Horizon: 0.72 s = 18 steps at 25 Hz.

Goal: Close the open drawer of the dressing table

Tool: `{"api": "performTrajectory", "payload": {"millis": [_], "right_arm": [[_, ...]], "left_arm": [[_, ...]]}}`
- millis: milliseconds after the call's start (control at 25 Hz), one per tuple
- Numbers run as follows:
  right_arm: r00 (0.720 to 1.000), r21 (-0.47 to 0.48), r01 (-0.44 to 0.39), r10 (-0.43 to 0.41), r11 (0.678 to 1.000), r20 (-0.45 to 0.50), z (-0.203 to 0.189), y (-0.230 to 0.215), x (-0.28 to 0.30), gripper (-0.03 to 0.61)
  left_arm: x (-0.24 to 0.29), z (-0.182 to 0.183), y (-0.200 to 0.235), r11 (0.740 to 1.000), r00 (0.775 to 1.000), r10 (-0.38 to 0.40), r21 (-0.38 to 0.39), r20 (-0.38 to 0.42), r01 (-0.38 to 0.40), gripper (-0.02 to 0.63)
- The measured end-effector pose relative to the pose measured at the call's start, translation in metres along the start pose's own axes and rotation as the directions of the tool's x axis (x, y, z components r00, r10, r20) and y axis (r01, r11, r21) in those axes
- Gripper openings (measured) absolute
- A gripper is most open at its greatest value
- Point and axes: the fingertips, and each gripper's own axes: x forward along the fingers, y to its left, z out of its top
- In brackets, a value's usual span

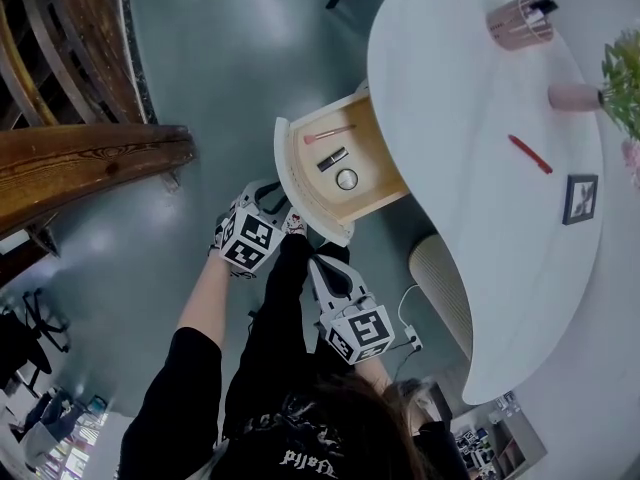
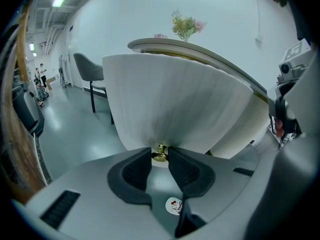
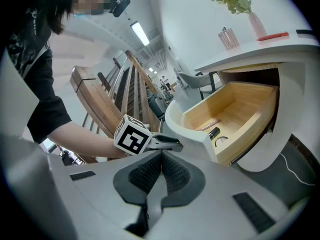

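The dressing table's drawer [image 1: 375, 143] stands pulled out, its wooden inside showing, with a curved white front [image 1: 300, 183]. In the left gripper view, a small brass knob [image 2: 160, 154] on that front [image 2: 180, 99] sits between the tips of my left gripper [image 2: 160, 157], whose pads press it from both sides. The head view shows the left gripper [image 1: 286, 218] at the drawer front's lower edge. My right gripper [image 1: 322, 261] hangs just below the drawer front, shut with nothing in it [image 3: 161, 157]; from there the open drawer [image 3: 235, 109] lies to the upper right.
In the drawer lie a pink brush [image 1: 330, 134], a dark lipstick [image 1: 332, 158] and a round compact [image 1: 346, 179]. The white tabletop [image 1: 450, 168] carries a pink cup [image 1: 520, 23], a vase [image 1: 575, 96], a red pen [image 1: 530, 154] and a frame [image 1: 580, 198]. A wooden rack [image 1: 90, 158] stands left; a ribbed stool [image 1: 440, 288] stands under the table.
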Motion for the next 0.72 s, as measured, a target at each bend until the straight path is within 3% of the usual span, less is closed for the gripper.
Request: {"api": "performTrajectory", "payload": {"millis": [360, 720], "right_arm": [[1.0, 0.016, 0.018, -0.019, 1.0, 0.023, 0.002, 0.0, 0.003, 0.026], [0.992, 0.058, 0.114, -0.117, 0.992, 0.056, 0.014, -0.024, -0.005, 0.026]], "left_arm": [[0.002, 0.002, 0.0, 1.0, 1.0, 0.003, -0.009, -0.012, -0.003, 0.115], [0.015, 0.018, -0.006, 1.0, 1.0, -0.025, 0.007, -0.011, 0.025, 0.115]]}}
